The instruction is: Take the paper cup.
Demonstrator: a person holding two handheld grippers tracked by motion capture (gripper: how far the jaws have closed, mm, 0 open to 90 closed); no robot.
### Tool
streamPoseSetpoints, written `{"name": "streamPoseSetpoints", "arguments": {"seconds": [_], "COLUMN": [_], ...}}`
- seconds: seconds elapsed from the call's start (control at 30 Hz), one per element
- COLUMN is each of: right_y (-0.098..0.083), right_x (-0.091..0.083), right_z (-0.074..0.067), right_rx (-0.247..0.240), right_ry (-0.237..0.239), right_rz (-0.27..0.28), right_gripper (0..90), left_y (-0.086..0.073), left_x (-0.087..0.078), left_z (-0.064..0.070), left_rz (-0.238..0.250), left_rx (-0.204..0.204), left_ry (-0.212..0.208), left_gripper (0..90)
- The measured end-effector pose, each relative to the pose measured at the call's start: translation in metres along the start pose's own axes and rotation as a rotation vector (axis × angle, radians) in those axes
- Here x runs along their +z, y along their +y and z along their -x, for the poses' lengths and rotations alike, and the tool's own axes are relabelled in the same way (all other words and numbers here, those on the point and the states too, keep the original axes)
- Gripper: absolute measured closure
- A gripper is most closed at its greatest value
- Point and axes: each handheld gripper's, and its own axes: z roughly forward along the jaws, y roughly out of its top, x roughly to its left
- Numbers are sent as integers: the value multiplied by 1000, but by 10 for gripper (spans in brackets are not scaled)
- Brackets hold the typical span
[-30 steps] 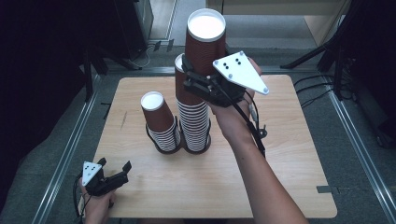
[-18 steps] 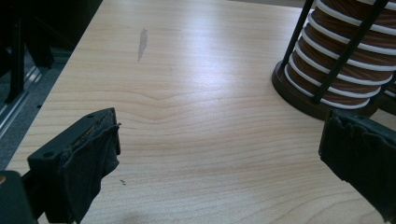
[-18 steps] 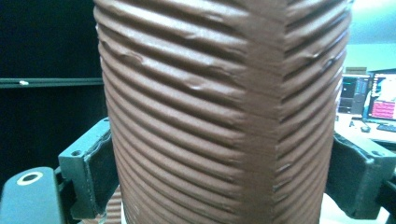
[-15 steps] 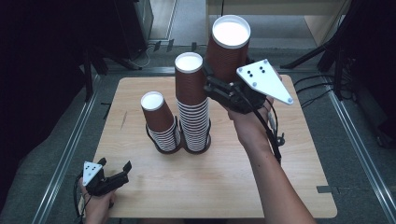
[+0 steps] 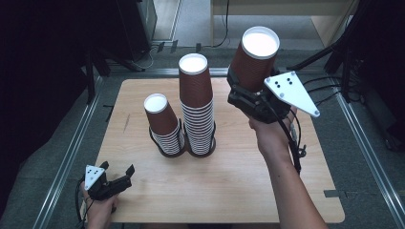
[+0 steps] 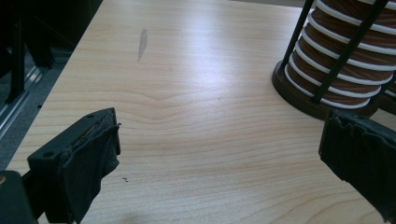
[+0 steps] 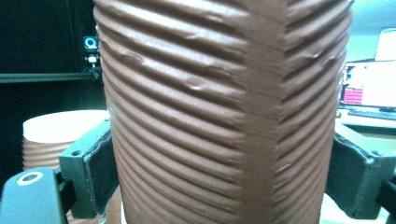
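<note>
From the high view, your right gripper [image 5: 248,90] is clamped on the upside-down ribbed brown paper cup [image 5: 253,57], up in the air right of the tall stack of brown cups [image 5: 197,107], so a sideways swing could clip that stack or the shorter stack [image 5: 165,124]. In the left gripper view your left gripper [image 6: 224,154] sits unclenched over the light wooden table [image 6: 187,93], with the wire holder's [image 6: 322,65] top cut off. In the right gripper view the cup [image 7: 224,112] hides what's under it, and squeezing harder could crush its wall.
</note>
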Motion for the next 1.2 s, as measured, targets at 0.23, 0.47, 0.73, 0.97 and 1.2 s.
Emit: {"name": "streamPoseSetpoints", "arguments": {"seconds": [0.23,0.47,0.73,0.97,1.2], "right_y": [-15,-30,-46,-63,-86], "right_x": [-5,-13,-22,-31,-41], "right_z": [11,26,39,49,53], "right_rx": [6,-6,-14,-2,-9], "right_ry": [-28,-72,-98,-119,-125], "right_rz": [-26,-40,-61,-79,-120], "right_gripper": [111,111,111,111,111], "left_y": [0,0,0,0,0], "left_x": [0,0,0,0,0], "left_z": [0,0,0,0,1], "left_rz": [0,0,-1,-1,-1], "left_rx": [1,1,3,3,4], "left_ry": [1,2,3,3,4], "left_gripper": [0,0,0,0,0]}}
